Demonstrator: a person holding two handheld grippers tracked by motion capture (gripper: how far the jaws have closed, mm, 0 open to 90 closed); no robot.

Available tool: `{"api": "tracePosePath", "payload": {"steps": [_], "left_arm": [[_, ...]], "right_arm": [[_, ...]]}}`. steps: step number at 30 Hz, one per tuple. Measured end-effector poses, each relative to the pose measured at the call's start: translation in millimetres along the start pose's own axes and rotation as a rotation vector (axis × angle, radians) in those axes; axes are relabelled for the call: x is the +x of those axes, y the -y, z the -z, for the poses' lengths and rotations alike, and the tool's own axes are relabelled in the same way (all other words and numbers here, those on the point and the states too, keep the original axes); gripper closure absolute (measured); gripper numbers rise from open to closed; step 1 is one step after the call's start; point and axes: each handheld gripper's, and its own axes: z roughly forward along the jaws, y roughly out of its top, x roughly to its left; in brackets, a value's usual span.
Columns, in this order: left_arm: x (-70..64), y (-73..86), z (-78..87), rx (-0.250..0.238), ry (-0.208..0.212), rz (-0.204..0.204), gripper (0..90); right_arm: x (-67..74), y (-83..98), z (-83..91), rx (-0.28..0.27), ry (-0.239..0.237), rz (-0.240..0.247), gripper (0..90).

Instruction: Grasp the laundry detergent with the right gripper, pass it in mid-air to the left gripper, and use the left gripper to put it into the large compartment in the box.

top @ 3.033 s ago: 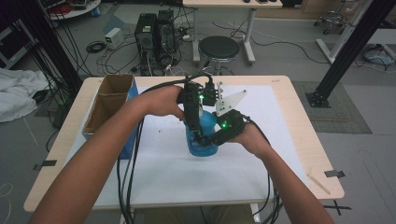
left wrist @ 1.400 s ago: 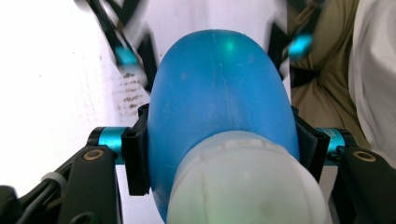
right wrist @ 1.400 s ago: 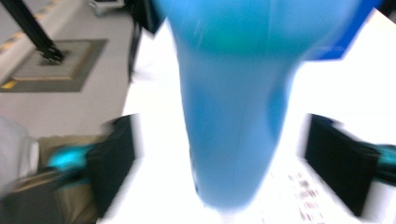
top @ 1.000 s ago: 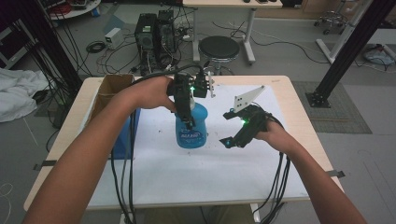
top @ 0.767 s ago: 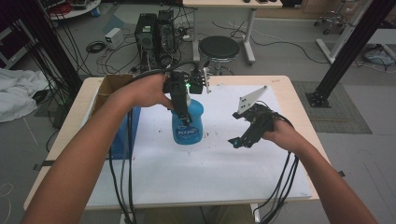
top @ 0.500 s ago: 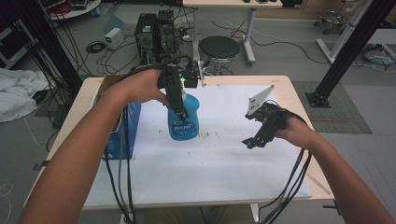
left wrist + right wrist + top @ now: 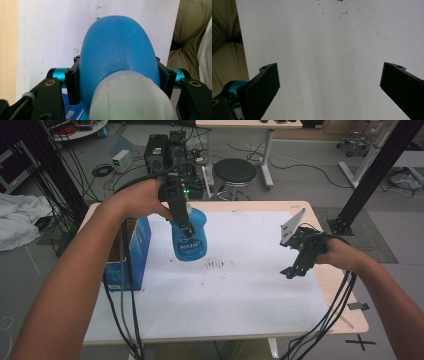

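A blue bottle with a white label and a pale cap hangs above the white table sheet, near the back left. My left gripper is shut on it near its top, and in the left gripper view the black jaws press both sides of the blue bottle below its whitish cap. My right gripper is over the right side of the sheet, open with nothing in it. In the right gripper view its two black fingers stand wide apart over bare white sheet.
A blue cardboard box with an open top stands at the table's left edge. Dark specks mark the middle of the white sheet. Cables trail from both grippers over the front edge. A stool and equipment stand on the floor behind the table.
The left gripper has lifted the blue bottle and carried it back and left toward the box. The right gripper has moved away to the right, open.
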Motion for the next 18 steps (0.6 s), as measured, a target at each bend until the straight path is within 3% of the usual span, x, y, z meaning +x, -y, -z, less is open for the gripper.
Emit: {"api": "tracePosePath", "payload": {"steps": [9, 18], "left_arm": [[6.0, 13.1, 29.5, -0.013, -0.026, 0.043, 37.5], [10.3, 36.1, 60.4, -0.042, -0.050, 0.099, 37.5]], "right_arm": [[1.4, 4.7, 2.8, -0.004, -0.020, -0.003, 1.6], [-0.9, 9.4, 2.9, -0.007, -0.019, -0.015, 1.6]]}}
